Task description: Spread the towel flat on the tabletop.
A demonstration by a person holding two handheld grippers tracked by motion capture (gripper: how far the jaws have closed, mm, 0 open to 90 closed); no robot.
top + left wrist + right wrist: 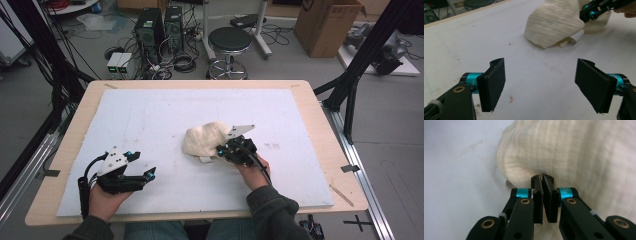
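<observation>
Right gripper point(223, 148) sat w/ jaws pressed together at the near-right edge of the cream cloth point(206, 138) — in the right gripper view the pads met right at the fabric point(584, 157), but whether any fold was pinched btwn them couldn't be told. Cloth lay crumpled mid-table on the white foam sheet point(160, 115), long axis running roughly left-right, a small white tag point(577, 37) poking out its near side. Left gripper point(145, 165) rested well apart at the near-left — jaws spread wide, nothing btwn them. Beyond the table: stool point(230, 42), cardboard box point(327, 25).
</observation>
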